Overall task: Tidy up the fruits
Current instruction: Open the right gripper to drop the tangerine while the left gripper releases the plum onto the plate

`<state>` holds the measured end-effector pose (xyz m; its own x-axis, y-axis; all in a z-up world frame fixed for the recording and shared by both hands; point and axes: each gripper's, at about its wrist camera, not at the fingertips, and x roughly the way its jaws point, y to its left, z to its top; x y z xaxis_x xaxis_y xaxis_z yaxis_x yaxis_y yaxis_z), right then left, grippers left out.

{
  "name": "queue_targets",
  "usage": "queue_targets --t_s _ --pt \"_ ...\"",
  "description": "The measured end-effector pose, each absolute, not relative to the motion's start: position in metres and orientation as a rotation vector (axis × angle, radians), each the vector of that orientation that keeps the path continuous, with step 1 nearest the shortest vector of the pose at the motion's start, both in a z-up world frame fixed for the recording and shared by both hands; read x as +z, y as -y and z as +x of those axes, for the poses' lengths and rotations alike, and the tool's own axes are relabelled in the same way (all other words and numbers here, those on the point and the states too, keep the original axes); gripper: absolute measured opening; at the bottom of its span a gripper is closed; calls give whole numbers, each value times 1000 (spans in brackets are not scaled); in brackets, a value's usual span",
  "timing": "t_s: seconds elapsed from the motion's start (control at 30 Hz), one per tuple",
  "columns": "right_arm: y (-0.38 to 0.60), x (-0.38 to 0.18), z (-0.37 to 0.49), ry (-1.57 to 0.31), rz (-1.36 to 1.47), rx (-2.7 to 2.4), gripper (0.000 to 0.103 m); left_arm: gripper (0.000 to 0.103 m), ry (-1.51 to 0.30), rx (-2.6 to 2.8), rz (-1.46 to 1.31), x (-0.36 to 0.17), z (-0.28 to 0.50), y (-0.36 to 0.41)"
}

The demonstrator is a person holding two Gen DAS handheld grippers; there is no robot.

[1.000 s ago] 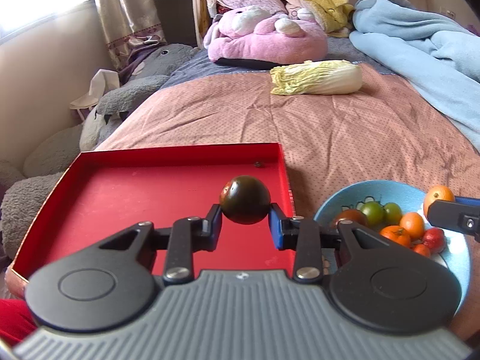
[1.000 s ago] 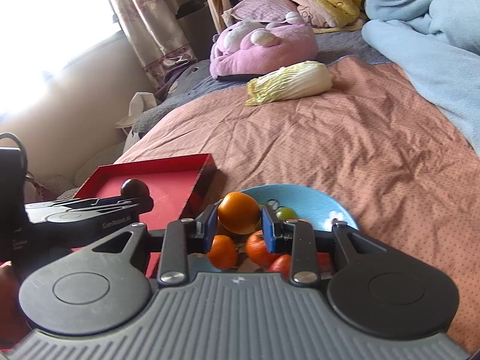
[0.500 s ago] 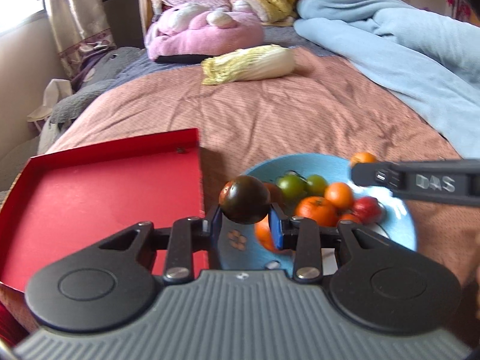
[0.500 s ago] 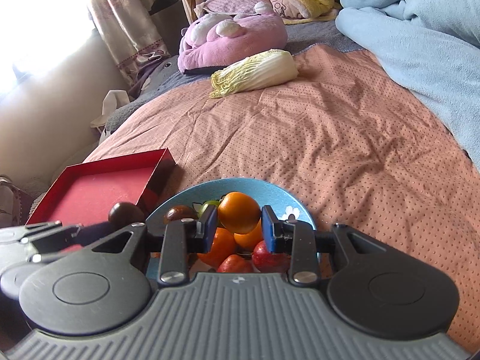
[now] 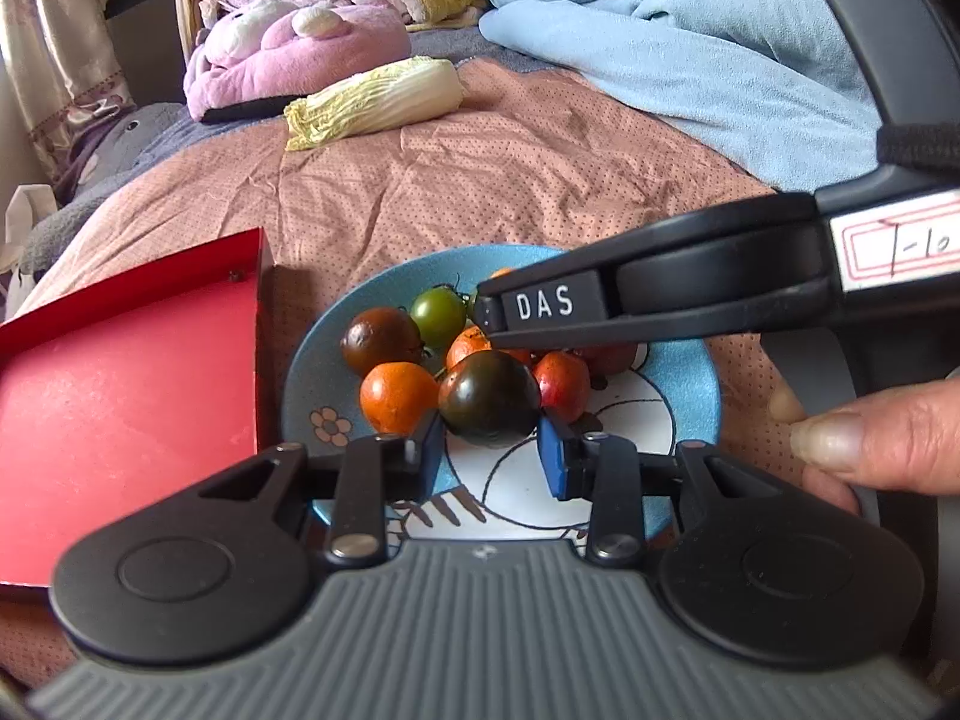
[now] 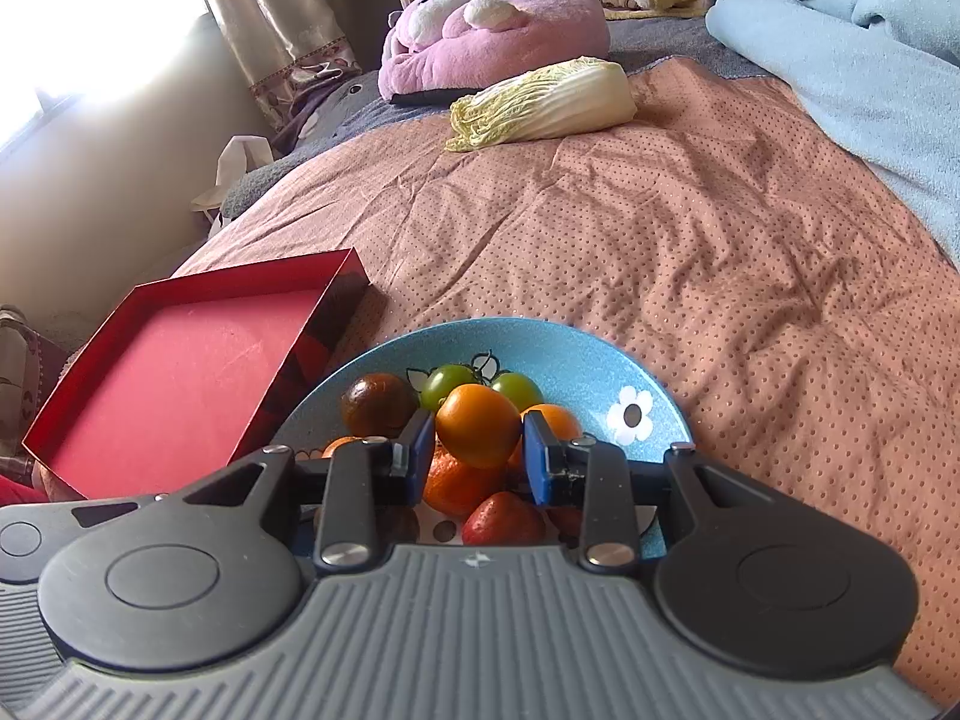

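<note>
A blue plate (image 5: 690, 384) on the bed holds several small tomatoes: orange, red, green and dark brown. My left gripper (image 5: 489, 453) is over the plate with a dark tomato (image 5: 489, 399) between its fingers, which have spread a little. My right gripper (image 6: 477, 450) holds an orange tomato (image 6: 477, 426) just above the plate (image 6: 576, 360); its fingers look slightly parted too. The right gripper's arm (image 5: 660, 300) crosses the left wrist view above the fruit. The red tray (image 5: 120, 396) lies empty left of the plate and also shows in the right wrist view (image 6: 174, 372).
A napa cabbage (image 5: 372, 99) lies farther up the pink bedspread. A pink plush (image 5: 288, 54) and a blue blanket (image 5: 690, 60) are at the back. A thumb (image 5: 870, 444) shows at the right edge.
Both grippers moved from the tray side to over the blue plate and came lower. The fingers of both have opened slightly around their tomatoes.
</note>
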<state>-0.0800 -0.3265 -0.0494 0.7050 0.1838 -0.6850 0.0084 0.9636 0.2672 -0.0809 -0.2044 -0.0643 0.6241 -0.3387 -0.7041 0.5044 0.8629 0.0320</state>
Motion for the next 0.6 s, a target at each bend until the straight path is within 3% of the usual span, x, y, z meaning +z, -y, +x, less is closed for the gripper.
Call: queue_targets --t_s 0.23,0.37,0.53,0.6 --pt "325 -46 -83 -792 259 99 39 39 -770 -498 239 -65 -81 204" --pt "325 -39 -88 -774 268 91 70 39 -766 -505 249 -62 -85 206" --pt "321 -24 -95 -747 255 98 81 40 -763 -499 248 -59 -88 205" --pt "320 -19 -97 -744 257 100 84 53 -744 -493 245 -55 -90 204"
